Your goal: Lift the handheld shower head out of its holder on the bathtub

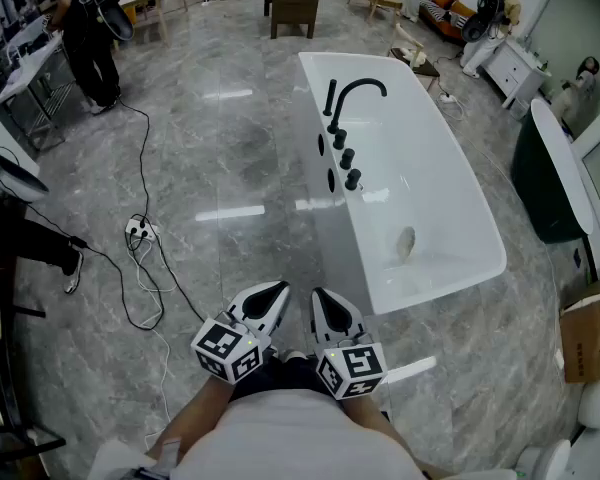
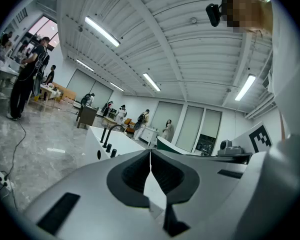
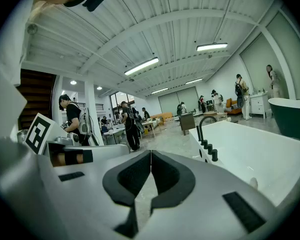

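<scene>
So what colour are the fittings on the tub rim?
Black fittings on a white tub; head view.

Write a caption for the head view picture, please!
Left gripper and right gripper, both shut, face a white bathtub with black taps.

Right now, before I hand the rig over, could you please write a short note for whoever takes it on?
Left gripper: shut, empty, held close to the body.
Right gripper: shut, empty, beside the left one.
Things: the slim black handheld shower head stands upright in its holder on the white bathtub, on the rim at the head view's left, next to the curved black spout and the round black knobs.
Done: nothing; both grippers are well short of the tub.
Left: approach, open a gripper, grip the shower head, lift it out.
</scene>
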